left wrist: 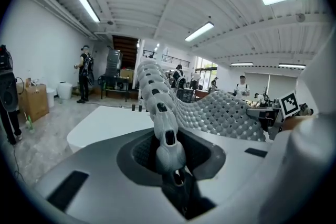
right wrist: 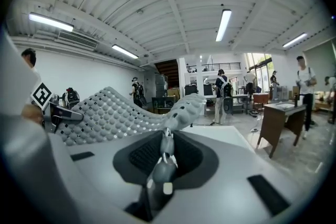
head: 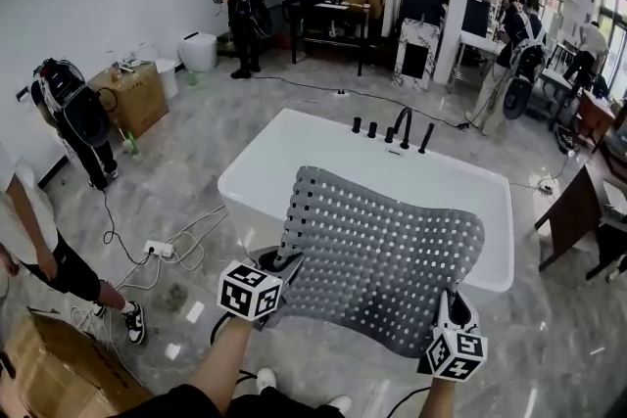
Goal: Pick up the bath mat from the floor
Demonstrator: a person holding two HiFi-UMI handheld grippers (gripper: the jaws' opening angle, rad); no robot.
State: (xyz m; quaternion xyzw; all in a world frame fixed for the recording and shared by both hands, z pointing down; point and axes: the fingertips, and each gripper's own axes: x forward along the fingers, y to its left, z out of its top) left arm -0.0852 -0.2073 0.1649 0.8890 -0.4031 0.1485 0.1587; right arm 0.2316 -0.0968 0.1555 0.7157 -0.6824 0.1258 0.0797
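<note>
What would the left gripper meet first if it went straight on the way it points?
The left gripper is shut on the bath mat, which would move with it. Past that, the white bathtub looks first in line, though depth is unclear.

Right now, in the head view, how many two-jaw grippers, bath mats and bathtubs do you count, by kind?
two-jaw grippers: 2 (left gripper, right gripper)
grey perforated rubber bath mat: 1
white rectangular bathtub: 1
total: 4

White bathtub [head: 245,179], black faucet [head: 403,124], cardboard box [head: 132,100]
</note>
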